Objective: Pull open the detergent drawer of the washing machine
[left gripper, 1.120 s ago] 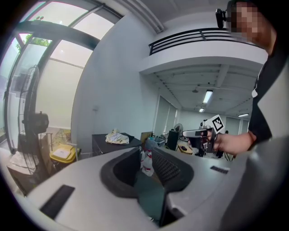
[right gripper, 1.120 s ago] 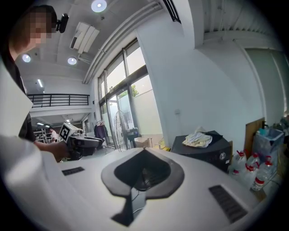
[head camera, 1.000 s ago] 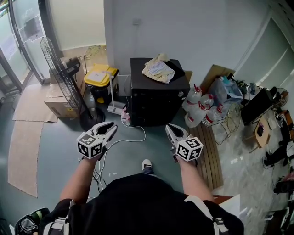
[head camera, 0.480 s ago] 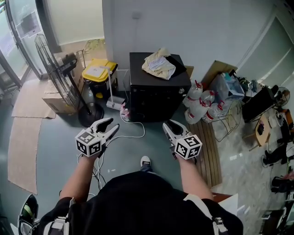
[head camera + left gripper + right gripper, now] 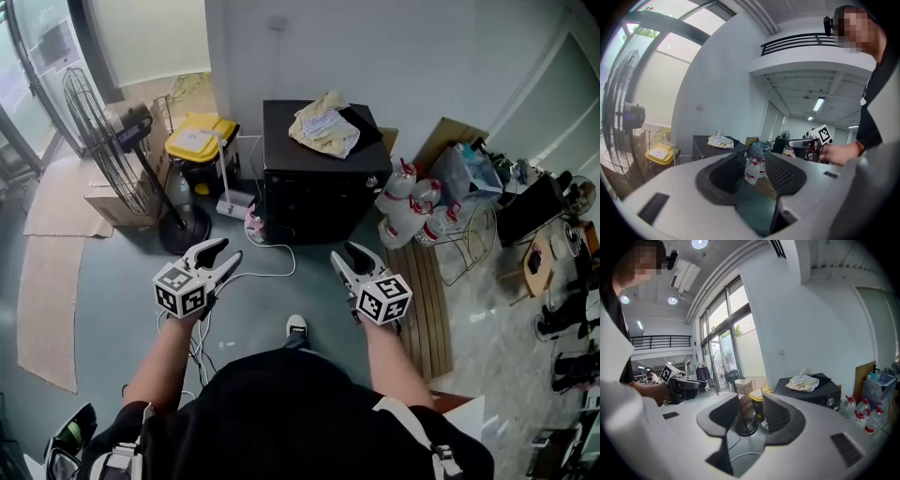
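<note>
- The left claw (image 5: 225, 251) is spread apart. Nothing is between its two jaws.
- The right claw (image 5: 343, 253) is opening. Nothing is between its jaws either.
- Each claw has a cube (image 5: 183, 291) with black and white square marks on it. The marks are shapes, not letters.
- The washing machine (image 5: 319, 192) is a black box by the white wall. It stands in front of both claws, a bit to the right of the left claw and a bit to the left of the right claw. Neither claw touches it.
- The detergent drawer is somewhere on that dark machine, but it cannot be made out. In the right gripper view a small round knob (image 5: 828, 401) shows on the front.
- A crumpled pale cloth (image 5: 323, 129) lies on top of the machine, above and past the claws.
- Clear bottles (image 5: 408, 217) with red caps and red labels stand on the floor, ahead and to the right of the right claw. The words on the labels are too small to read.
- A yellow bin (image 5: 199, 142) with a white sticker on its lid sits ahead of the left claw, just left of the machine. The sticker is too small to read.
- A tall fan (image 5: 103, 141) stands ahead and to the left of the left claw.
- A white cable (image 5: 272, 274) lies on the floor between the two claws.
</note>
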A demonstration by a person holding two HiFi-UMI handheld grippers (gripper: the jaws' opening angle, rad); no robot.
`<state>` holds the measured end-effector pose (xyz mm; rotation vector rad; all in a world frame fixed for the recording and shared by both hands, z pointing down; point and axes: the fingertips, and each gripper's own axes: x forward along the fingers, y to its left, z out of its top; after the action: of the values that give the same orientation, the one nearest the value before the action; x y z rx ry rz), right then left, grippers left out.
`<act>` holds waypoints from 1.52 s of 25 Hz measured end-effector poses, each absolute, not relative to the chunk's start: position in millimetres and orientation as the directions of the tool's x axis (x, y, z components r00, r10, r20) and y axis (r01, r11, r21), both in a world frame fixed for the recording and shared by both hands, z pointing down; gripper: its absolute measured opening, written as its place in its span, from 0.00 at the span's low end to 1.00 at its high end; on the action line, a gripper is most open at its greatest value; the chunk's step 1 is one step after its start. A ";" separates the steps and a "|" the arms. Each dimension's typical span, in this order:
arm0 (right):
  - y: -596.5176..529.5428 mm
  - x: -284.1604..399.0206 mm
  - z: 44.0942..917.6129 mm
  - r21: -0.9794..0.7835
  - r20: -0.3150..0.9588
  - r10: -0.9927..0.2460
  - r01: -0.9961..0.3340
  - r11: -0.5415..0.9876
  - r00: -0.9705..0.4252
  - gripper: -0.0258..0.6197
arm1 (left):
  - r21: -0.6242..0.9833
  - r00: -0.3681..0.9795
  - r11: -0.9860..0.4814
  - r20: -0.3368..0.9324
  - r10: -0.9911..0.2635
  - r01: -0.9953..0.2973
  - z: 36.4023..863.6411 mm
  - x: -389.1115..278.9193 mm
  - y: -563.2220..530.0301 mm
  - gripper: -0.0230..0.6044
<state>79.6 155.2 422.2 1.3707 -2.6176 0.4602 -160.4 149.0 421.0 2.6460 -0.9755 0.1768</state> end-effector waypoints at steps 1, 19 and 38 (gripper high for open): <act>153.5 80.6 423.9 -0.202 0.274 -0.774 -0.821 0.534 -0.571 0.29 | 0.249 0.760 -0.718 0.224 -0.611 -0.650 422.0 -159.1 147.5 0.34; 98.6 95.1 442.3 -0.221 0.298 -0.752 -0.809 0.545 -0.588 0.30 | 0.285 0.736 -0.679 0.247 -0.630 -0.677 441.1 -143.9 101.2 0.34; 16.7 101.7 456.8 -0.241 0.324 -0.706 -0.776 0.582 -0.630 0.30 | 0.292 0.702 -0.638 0.271 -0.659 -0.712 449.8 -132.6 28.6 0.34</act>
<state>101.7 16.7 456.8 1.2407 -2.6182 0.5401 -132.6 28.6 449.8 2.5340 -1.0669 0.1961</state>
